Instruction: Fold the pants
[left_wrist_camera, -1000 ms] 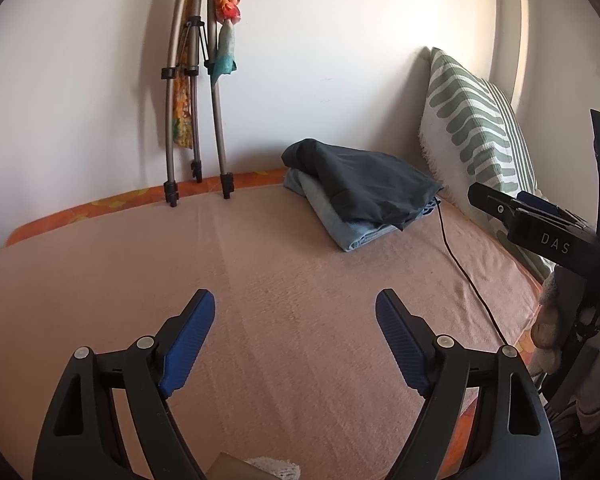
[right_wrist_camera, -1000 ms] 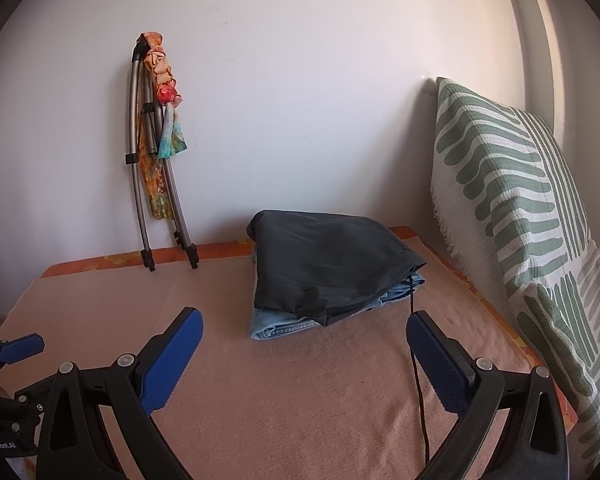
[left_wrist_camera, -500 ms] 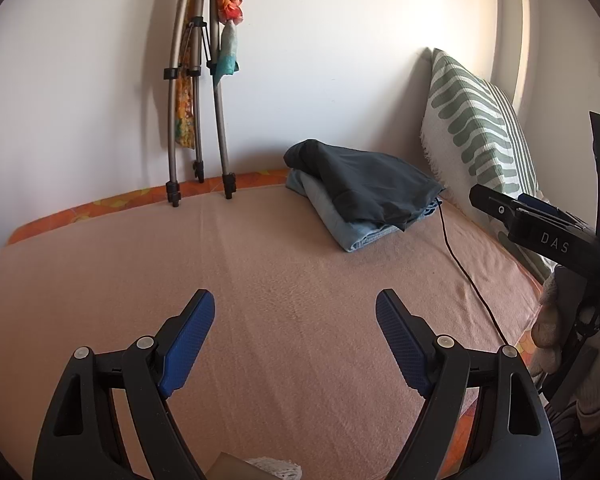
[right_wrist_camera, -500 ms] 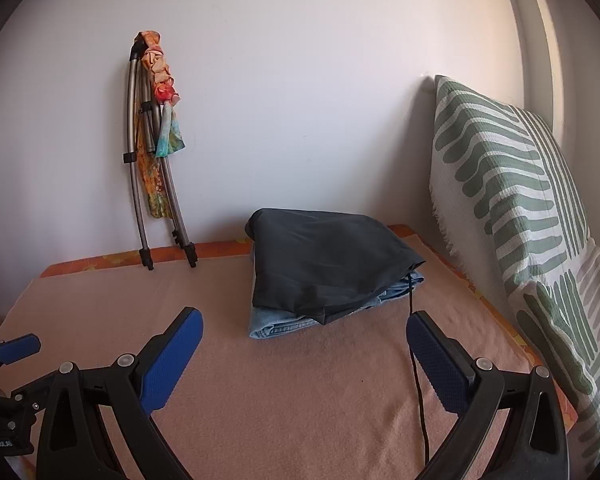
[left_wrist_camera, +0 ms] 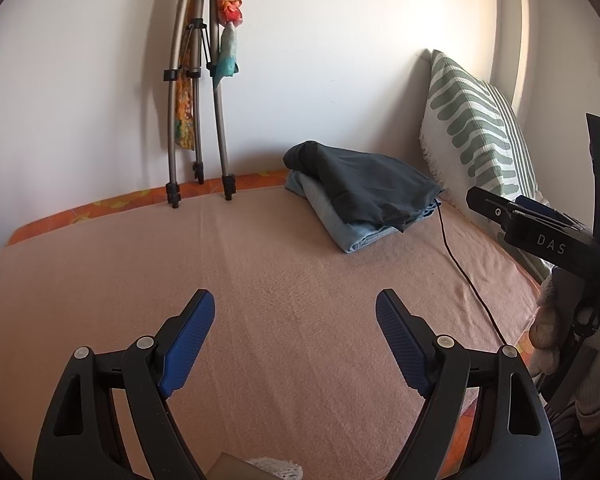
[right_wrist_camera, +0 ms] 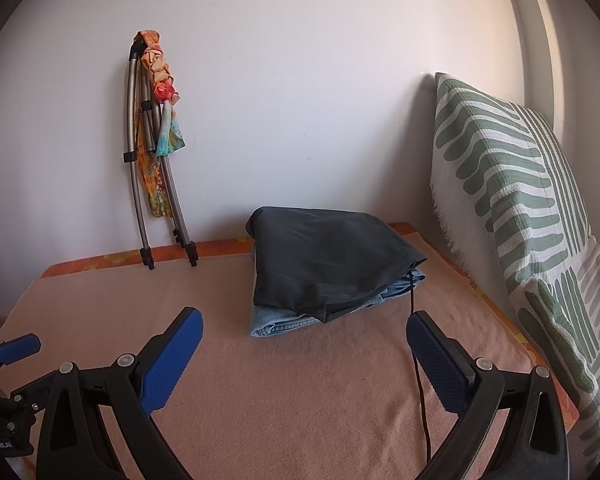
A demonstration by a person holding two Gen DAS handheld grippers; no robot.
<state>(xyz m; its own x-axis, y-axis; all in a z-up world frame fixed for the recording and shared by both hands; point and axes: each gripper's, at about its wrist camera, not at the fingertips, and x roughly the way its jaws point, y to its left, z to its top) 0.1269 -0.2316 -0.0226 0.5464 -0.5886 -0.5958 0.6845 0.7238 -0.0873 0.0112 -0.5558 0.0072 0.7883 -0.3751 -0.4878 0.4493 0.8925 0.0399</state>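
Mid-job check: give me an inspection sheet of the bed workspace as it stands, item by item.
Surface: pink blanket spread flat over the bed, orange patterned sheet showing at the far edge.
Job's things: dark pants folded, lying on folded blue jeans, near the wall.
Clutter: nothing seen on the open blanket.
Grippers: left gripper open, empty; right gripper open, empty; both short of the stack.
Cables: black cable runs from the stack toward the near edge.
Surroundings: folded tripod with a colourful cloth leans on the white wall; green-striped pillow stands at right.
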